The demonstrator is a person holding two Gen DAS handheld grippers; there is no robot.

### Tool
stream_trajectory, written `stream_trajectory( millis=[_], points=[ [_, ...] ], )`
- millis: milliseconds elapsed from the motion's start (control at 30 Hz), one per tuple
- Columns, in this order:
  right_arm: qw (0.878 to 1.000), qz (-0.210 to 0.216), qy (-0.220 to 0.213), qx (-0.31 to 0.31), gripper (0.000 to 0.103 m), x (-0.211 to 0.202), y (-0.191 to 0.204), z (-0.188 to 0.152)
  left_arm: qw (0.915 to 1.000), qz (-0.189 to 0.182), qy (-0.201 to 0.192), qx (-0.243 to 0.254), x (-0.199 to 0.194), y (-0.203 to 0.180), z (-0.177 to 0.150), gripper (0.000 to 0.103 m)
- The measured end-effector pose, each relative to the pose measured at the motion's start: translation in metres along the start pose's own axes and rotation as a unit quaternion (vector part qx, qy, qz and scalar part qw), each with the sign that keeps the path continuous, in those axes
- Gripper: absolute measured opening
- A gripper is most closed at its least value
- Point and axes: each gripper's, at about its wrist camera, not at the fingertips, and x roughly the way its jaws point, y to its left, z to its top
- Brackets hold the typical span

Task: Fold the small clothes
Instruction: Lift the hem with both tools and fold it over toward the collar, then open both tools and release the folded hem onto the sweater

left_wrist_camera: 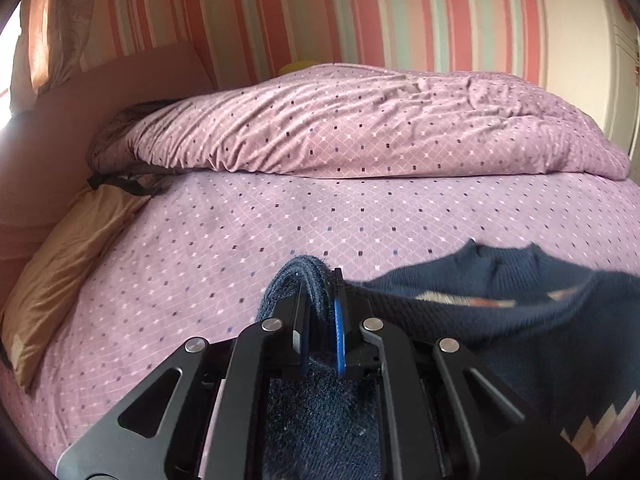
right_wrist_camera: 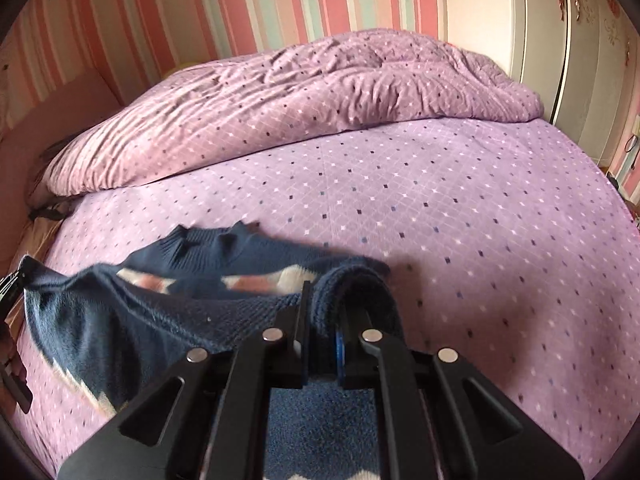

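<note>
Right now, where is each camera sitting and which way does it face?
Left wrist: rides the left gripper, looking along it across the bed toward the striped wall; its fingers pinch the sweater.
Right wrist: rides the right gripper, facing the same way; its fingers pinch the sweater, and the wardrobe is at right.
Shared: sweater, bed, duvet, wall.

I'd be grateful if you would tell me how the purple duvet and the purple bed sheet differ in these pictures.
The duvet is bunched into a thick, heaped mass at the far side of the bed, while the bed sheet lies spread flat. The duvet is heavily wrinkled; the bed sheet is nearly smooth. The bed sheet has the navy sweater over its near part; the duvet has no garment on it. Both share the same purple fabric with small light and dark squares.
</note>
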Motion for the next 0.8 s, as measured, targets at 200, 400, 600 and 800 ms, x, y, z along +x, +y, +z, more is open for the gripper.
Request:
stream_trajectory(
  millis=[200, 400, 600, 800],
  points=[
    [0.999, 0.002, 0.033, 0.023, 0.008, 0.064, -0.006, 0.022, 0.9997, 0.016, 0.015, 0.011, 0.053, -0.018, 0.008, 0.008],
    [0.998, -0.016, 0.060, 0.011, 0.008, 0.106, -0.002, 0.025, 0.9988, 0.026, 0.034, 0.025, 0.093, -0.032, 0.007, 0.008],
    [0.995, -0.027, 0.094, 0.009, 0.016, 0.135, 0.000, 0.022, 0.9955, 0.031, 0.067, 0.060, 0.125, -0.043, -0.002, 0.012],
    [0.992, -0.015, 0.126, 0.029, 0.026, 0.148, -0.005, 0.030, 0.9937, 0.017, 0.093, 0.059, 0.138, -0.038, -0.002, 0.017]
  ],
)
